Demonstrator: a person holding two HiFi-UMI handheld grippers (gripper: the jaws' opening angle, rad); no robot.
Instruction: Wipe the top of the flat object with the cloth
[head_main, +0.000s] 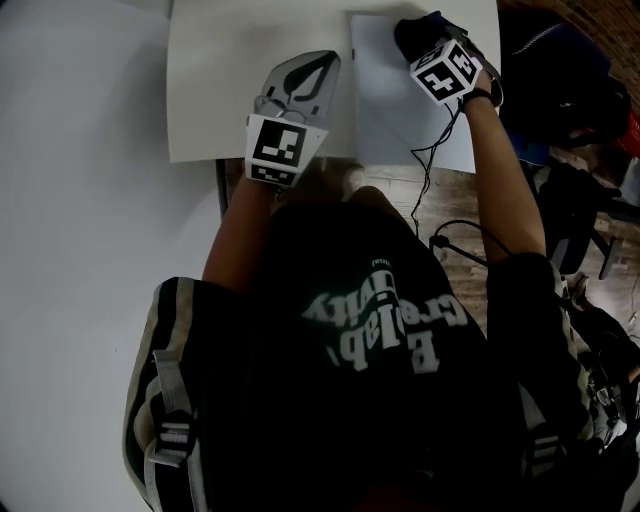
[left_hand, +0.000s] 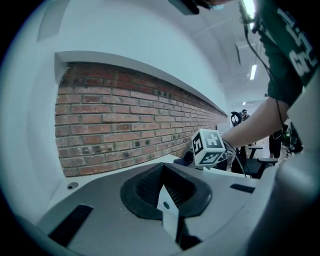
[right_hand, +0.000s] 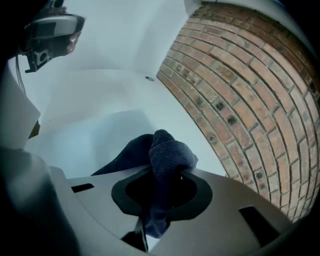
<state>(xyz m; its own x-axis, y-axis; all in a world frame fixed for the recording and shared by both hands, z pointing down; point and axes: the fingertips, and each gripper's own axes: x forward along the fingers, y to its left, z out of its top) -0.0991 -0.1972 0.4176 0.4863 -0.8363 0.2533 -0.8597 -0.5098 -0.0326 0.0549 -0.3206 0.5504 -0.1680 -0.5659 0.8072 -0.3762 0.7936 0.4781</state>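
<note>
A pale flat sheet (head_main: 395, 115) lies on the right part of the white table (head_main: 220, 90). My right gripper (head_main: 428, 38) is over the sheet's far end, shut on a dark blue cloth (head_main: 418, 30). In the right gripper view the cloth (right_hand: 169, 150) bunches up out of the gripper (right_hand: 157, 192) and trails down onto the pale sheet (right_hand: 100, 145). My left gripper (head_main: 325, 62) rests on the table just left of the sheet, jaws together, holding nothing. From the left gripper (left_hand: 165, 192) I see the right gripper's marker cube (left_hand: 207, 146) and a bit of cloth (left_hand: 187, 158).
A brick wall (right_hand: 240, 100) runs along the table's far side. A black cable (head_main: 425, 170) hangs from the right gripper over the table's near edge. Dark bags and chairs (head_main: 570, 150) crowd the wooden floor (head_main: 455, 200) to the right.
</note>
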